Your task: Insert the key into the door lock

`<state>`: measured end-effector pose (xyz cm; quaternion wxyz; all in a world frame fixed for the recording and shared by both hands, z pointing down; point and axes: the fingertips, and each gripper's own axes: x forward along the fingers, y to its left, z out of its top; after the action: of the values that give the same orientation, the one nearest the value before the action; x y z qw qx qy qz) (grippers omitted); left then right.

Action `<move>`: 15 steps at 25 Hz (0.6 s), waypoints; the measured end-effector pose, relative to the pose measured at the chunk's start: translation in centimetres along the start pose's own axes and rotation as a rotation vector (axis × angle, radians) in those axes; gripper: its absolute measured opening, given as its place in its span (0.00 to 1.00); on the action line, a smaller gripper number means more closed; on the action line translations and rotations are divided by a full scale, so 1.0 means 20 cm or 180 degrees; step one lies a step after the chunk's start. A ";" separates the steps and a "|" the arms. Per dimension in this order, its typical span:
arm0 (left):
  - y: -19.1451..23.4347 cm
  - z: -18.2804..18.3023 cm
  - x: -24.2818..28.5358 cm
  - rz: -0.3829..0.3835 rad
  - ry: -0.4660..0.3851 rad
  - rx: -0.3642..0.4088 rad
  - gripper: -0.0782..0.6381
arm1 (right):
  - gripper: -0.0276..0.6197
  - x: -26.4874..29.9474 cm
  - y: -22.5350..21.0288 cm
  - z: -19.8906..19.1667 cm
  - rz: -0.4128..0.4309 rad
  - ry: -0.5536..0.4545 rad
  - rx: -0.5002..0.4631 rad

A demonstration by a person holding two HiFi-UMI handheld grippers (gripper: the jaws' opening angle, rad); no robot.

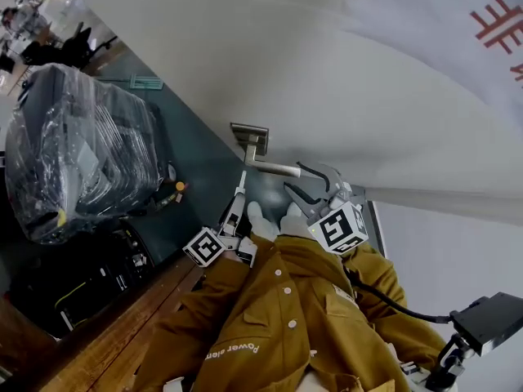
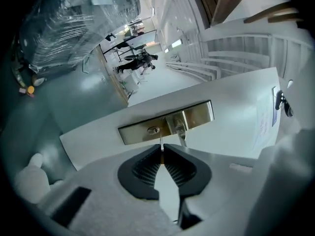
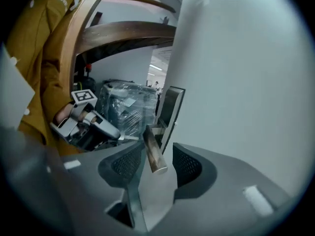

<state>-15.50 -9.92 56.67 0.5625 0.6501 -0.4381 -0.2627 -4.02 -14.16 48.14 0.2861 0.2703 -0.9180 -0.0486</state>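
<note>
A brushed-metal lock plate point(image 1: 249, 135) sits on the white door point(image 1: 359, 80), and its lever handle point(image 1: 276, 169) sticks out toward me. In the left gripper view the keyhole point(image 2: 154, 130) shows on the plate point(image 2: 197, 116), just left of the handle's base point(image 2: 178, 127). My left gripper point(image 2: 162, 149) is shut on a thin key point(image 2: 161, 142), whose blade points at the keyhole from a short way off. In the head view it point(image 1: 242, 180) reaches up toward the plate. My right gripper point(image 3: 157, 162) point(image 1: 292, 175) stands open, with the lever's end point(image 3: 153, 154) between its pads.
A dark bulky object wrapped in clear plastic point(image 1: 82, 153) stands on the dark floor to the left. A curved wooden frame point(image 1: 114, 333) runs along the lower left. My mustard jacket point(image 1: 278, 317) fills the lower middle. A small orange item point(image 1: 180, 187) lies on the floor.
</note>
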 end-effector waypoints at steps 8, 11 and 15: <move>0.08 -0.02 0.01 0.0097 -0.0074 -0.0083 0.15 | 0.24 0.17 0.08 -0.11 0.0545 0.0470 -0.0925; 0.13 -0.03 0.03 0.0055 -0.0091 -0.0118 0.15 | 0.24 0.18 0.09 -0.11 0.0619 0.0492 -0.1026; 0.06 -0.04 0.12 -0.0244 -0.0206 -0.0545 0.15 | 0.23 0.18 0.10 -0.12 0.0611 0.0511 -0.1052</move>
<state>-14.08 -11.58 58.32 0.5910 0.6072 -0.4068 -0.3413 -6.12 -14.26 52.32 0.4021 0.1340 -0.8933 -0.1494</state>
